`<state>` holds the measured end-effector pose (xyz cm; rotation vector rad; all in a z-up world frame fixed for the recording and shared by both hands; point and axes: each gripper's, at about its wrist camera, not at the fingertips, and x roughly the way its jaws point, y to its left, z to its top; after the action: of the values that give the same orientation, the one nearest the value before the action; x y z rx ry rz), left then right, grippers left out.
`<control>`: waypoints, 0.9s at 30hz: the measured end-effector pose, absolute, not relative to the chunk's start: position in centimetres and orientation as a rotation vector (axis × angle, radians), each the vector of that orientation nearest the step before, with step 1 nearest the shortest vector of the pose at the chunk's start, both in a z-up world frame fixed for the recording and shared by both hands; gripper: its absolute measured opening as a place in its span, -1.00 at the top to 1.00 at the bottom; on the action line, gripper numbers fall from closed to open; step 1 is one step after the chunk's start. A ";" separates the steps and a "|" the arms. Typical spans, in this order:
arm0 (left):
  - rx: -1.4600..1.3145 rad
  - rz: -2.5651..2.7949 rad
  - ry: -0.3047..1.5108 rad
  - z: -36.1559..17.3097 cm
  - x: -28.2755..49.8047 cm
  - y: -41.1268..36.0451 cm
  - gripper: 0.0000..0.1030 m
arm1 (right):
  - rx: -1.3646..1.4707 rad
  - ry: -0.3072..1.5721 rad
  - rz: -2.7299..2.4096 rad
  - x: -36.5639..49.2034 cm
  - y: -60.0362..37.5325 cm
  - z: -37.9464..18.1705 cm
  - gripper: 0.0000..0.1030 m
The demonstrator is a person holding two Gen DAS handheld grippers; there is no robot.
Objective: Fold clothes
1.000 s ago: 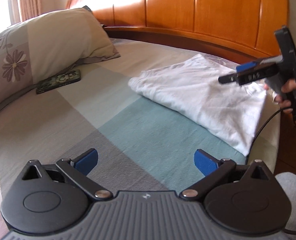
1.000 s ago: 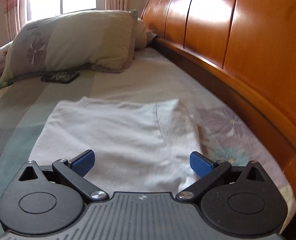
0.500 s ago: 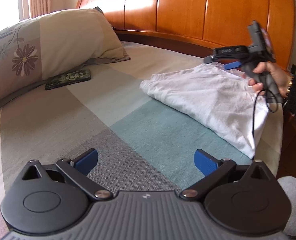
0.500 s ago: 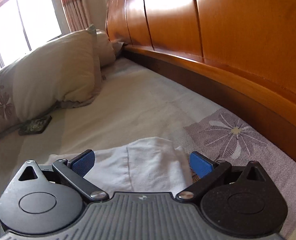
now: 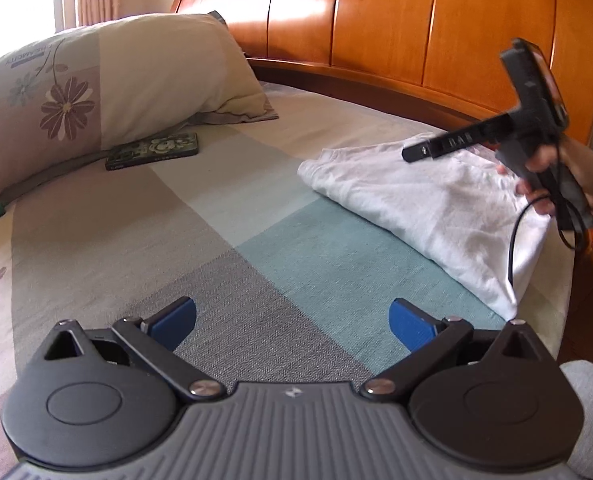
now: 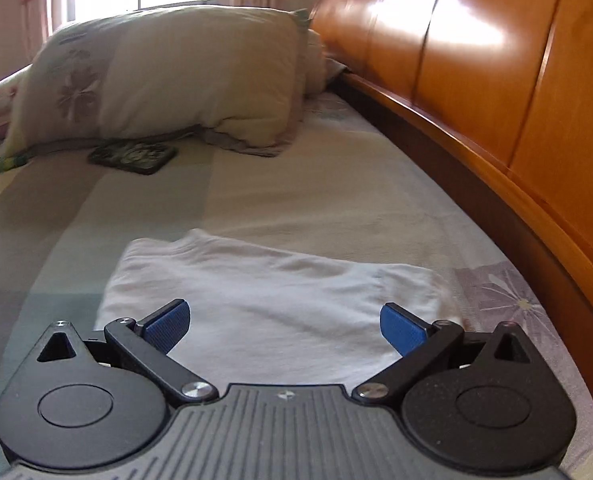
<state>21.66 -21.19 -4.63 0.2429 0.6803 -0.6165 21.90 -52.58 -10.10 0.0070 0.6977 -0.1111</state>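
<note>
Folded white shirt (image 6: 280,304) lies on the bed (image 6: 336,208) directly ahead of the right hand-held gripper (image 6: 284,328), whose 2 blue pads are spread wide with nothing between them. Left hand-held gripper (image 5: 292,324) hovers spread too, the shirt well off to its right, the pillow (image 5: 108,92) far ahead-left.

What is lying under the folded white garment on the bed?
The folded white garment lies directly on the patchwork bedsheet, partly over its teal patch and near the wooden headboard. Whether anything sits between its layers or beneath it cannot be seen; the cloth covers that.
</note>
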 end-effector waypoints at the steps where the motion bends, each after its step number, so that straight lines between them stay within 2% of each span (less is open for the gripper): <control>1: 0.239 -0.618 0.680 -4.5 21.6 -21.1 -0.98 | -0.001 0.725 -0.109 21.6 -51.8 -10.7 -1.00; 4: 0.254 -0.638 0.669 -4.2 21.1 -21.0 -0.98 | -0.040 0.797 -0.134 20.5 -50.2 -12.7 -1.00; 9: 0.268 -0.644 0.658 -3.9 20.5 -21.0 -0.98 | -0.007 0.714 -0.177 17.3 -48.9 -10.6 -1.00; 12: 0.275 -0.644 0.653 -3.8 20.2 -21.1 -0.98 | -0.060 0.820 -0.147 17.5 -47.6 -12.5 -1.00; 19: 0.296 -0.642 0.646 -3.7 19.8 -20.8 -0.98 | -0.096 0.730 -0.130 18.0 -46.8 -10.3 -1.00; 22: 0.282 -0.641 0.656 -3.7 20.0 -20.5 -0.98 | -0.052 0.828 -0.108 19.7 -47.8 -12.0 -1.00; 27: 0.271 -0.615 0.670 -3.8 20.6 -20.1 -0.98 | 0.070 0.715 -0.150 22.4 -49.5 -10.1 -1.00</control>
<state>20.58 -20.13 -3.80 0.2706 0.6698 -0.6148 22.37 -49.52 -10.07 0.0703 0.7150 -0.1502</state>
